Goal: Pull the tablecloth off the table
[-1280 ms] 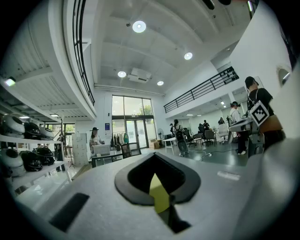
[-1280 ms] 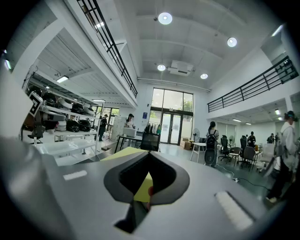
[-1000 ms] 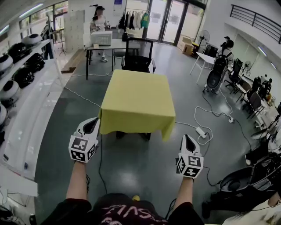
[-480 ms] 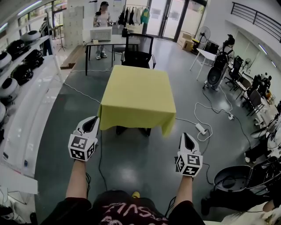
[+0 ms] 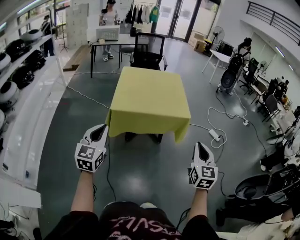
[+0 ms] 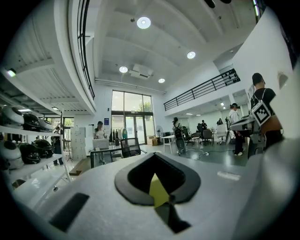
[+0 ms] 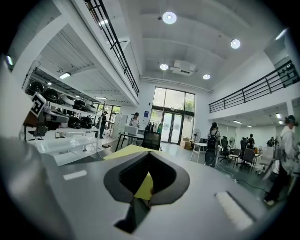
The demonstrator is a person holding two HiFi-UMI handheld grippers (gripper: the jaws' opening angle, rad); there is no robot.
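A yellow tablecloth covers a square table in the middle of the head view, its edges hanging down on the near side. My left gripper is held in the air short of the cloth's near left corner, jaws shut and empty. My right gripper hovers lower, to the right of the near right corner, also shut and empty. Neither touches the cloth. In the left gripper view a sliver of the yellow tablecloth shows past the closed jaws. The right gripper view likewise has the yellow tablecloth ahead.
A black office chair stands behind the table, with a desk and a person beyond. Shelves of helmets line the left. Cables and a power strip lie on the floor at right, near strollers and chairs.
The table has drawn slightly nearer in the head view. Both grippers keep about the same pose, shut.
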